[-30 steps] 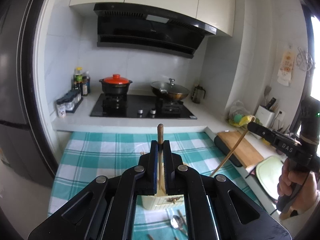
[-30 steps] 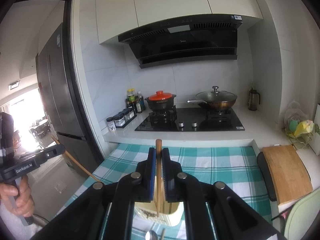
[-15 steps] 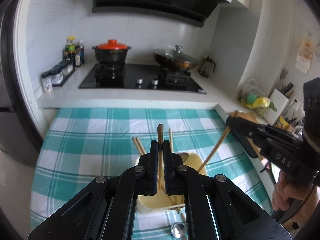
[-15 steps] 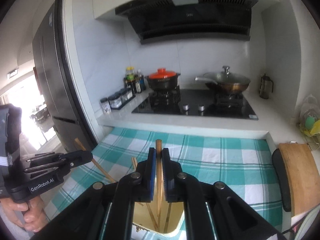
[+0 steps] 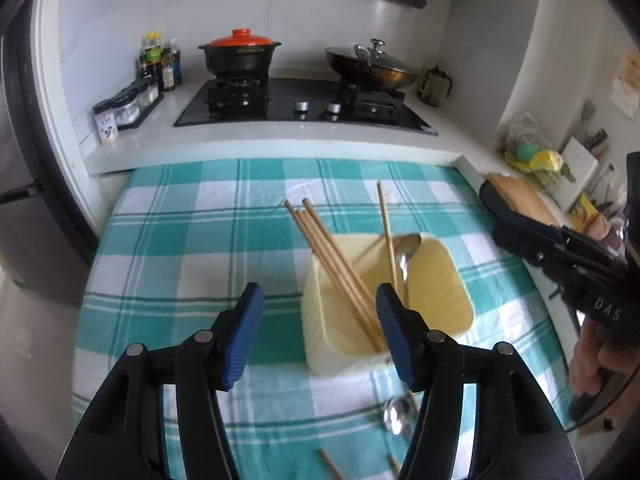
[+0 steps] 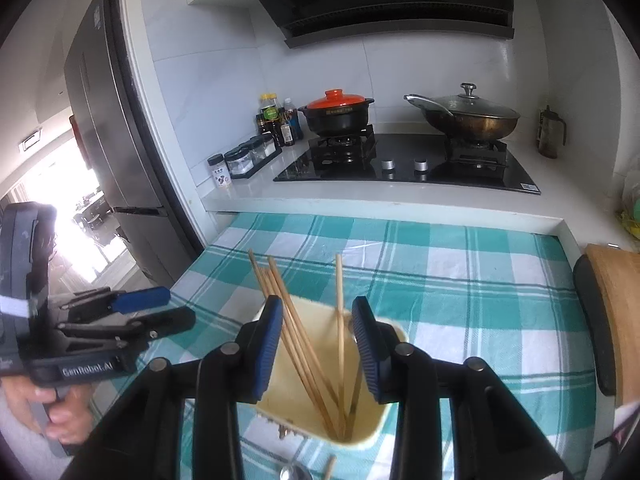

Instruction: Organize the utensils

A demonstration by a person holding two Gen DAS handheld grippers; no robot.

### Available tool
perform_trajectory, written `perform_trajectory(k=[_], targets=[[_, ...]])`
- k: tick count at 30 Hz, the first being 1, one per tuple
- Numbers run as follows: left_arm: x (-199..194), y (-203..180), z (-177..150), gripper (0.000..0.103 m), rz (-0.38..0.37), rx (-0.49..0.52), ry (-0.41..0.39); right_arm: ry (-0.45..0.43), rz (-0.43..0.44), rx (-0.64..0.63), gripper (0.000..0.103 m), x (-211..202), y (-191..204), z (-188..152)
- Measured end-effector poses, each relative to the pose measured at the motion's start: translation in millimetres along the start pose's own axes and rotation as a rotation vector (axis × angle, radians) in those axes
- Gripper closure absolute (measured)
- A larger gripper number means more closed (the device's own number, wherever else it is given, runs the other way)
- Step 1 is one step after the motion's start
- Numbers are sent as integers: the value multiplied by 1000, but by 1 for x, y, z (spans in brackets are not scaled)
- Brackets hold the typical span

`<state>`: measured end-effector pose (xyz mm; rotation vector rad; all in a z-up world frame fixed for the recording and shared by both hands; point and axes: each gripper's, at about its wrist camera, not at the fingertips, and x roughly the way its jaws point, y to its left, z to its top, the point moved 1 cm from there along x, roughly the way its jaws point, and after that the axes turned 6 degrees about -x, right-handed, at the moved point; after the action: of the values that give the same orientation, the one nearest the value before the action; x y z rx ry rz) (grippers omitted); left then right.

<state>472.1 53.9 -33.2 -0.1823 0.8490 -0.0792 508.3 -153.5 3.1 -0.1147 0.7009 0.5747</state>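
Observation:
A pale yellow utensil holder (image 5: 440, 280) stands on the teal checked cloth (image 5: 180, 240). Several wooden chopsticks (image 5: 332, 252) and a spoon (image 5: 406, 248) lean inside it. My left gripper (image 5: 320, 312) hangs just above and left of the holder. Its jaws are opening and nothing is between the blue pads. My right gripper (image 6: 316, 332) hovers over the same holder (image 6: 280, 392), jaws opening. The chopsticks (image 6: 292, 328) stand free in the gap, untouched by the pads. Each gripper shows in the other's view: right gripper (image 5: 492, 212), left gripper (image 6: 168, 306).
Another spoon (image 5: 396, 420) and loose chopsticks (image 5: 332, 466) lie on the cloth in front of the holder. Behind it, a raised white counter carries a black hob (image 5: 304, 100), a red-lidded pot (image 5: 240, 54) and a wok (image 5: 372, 66). A wooden cutting board (image 6: 616, 300) lies at the right.
Both grippers sank toward the holder and tipped downward. Each was shut on a chopstick; both have opened and let go, and the chopsticks now stand in the holder.

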Motion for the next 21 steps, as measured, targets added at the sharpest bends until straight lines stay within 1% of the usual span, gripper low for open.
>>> perform_trajectory(k=[1,2,4,6,7,8,10,12,15,18,19,21], targets=[[-6,2,-14,38,3,39,20,15,-5,-12,64,-10,4,-14],[-12,3,-30,37,12,80,43,31,-7,-25,60,-20,8,-28],[-23,3,-59,37,37,157,90,65,-4,-51,56,-40,17,-61],[-38,1,-91,37,66,212,116,101,-11,-73,56,-58,25,-93],[-45,1,-106,37,79,217,113,109,-22,-85,56,-67,29,-109],[-54,0,-121,34,81,207,105,109,-40,-99,56,-77,34,-126],[-69,-4,-153,28,35,157,97,105,-86,-109,56,-94,43,-156],[-78,-12,-182,27,-4,106,88,99,-117,-85,56,-108,49,-185],[-88,-25,-219,27,-19,49,43,65,-170,-27,56,-127,59,-223],[-89,-33,-244,26,-48,-12,17,14,-247,18,55,-141,67,-255],[-88,-34,-250,26,-45,-27,14,3,-276,38,55,-144,67,-265],[-88,-34,-259,26,-11,-37,4,-14,-318,97,55,-149,66,-285]])
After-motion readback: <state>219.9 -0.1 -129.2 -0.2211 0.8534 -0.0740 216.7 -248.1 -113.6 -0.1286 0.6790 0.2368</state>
